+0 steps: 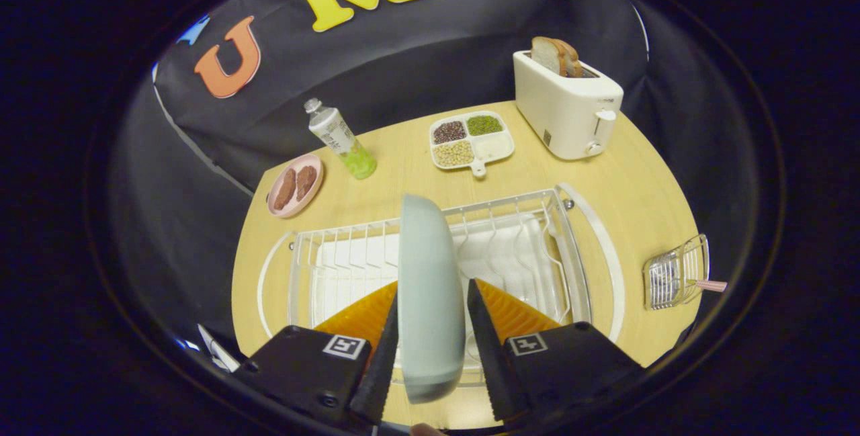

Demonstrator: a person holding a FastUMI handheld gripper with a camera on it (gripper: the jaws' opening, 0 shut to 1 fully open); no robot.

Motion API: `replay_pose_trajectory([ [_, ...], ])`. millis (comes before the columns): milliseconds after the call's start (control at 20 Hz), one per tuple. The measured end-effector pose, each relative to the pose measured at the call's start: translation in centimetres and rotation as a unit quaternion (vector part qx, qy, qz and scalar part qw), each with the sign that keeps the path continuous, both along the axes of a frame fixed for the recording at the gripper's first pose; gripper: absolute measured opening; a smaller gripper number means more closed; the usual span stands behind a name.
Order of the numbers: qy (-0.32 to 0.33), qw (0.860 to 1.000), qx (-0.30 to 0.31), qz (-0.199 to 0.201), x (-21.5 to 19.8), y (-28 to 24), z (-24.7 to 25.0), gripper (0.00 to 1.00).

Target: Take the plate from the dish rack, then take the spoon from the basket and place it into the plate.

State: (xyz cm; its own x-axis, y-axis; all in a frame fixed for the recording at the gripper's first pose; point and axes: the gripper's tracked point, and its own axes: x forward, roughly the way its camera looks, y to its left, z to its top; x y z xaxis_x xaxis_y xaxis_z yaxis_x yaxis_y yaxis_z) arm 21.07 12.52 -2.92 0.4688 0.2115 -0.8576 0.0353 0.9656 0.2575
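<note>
I am taking the white wire dish rack [336, 261] as my landmark and reading from its left. Beyond its left corner a pink dish [295, 185] is holding two brown patties, with a tilted bottle [339, 138] of green liquid just beside it. My gripper [430, 328] is sitting over the rack, its fingers parted around the pale blue plate [430, 288], which is standing on edge between them; I cannot tell whether both are pressing it. Behind the rack a divided tray [472, 142] is holding grains, then a toaster [568, 108] with bread. Right of the rack, the wire basket [675, 273] is holding the spoon [709, 284].
</note>
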Motion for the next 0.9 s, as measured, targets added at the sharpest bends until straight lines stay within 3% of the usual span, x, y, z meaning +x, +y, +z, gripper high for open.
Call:
replay_pose_trajectory([
  [50, 0.005, 1.0, -0.003, -0.006, -0.1, 0.0, -0.1, 0.5],
  [150, 0.015, 1.0, -0.013, -0.018, -0.2, 0.0, -0.1, 0.43],
  [350, 0.036, 0.997, -0.069, -0.027, -0.9, -0.4, 0.1, 0.4],
  [600, 0.012, 0.987, -0.154, -0.043, -0.5, -2.0, 2.2, 0.35],
  [900, -0.021, 0.983, -0.176, -0.046, -0.8, -2.9, 5.4, 0.33],
])
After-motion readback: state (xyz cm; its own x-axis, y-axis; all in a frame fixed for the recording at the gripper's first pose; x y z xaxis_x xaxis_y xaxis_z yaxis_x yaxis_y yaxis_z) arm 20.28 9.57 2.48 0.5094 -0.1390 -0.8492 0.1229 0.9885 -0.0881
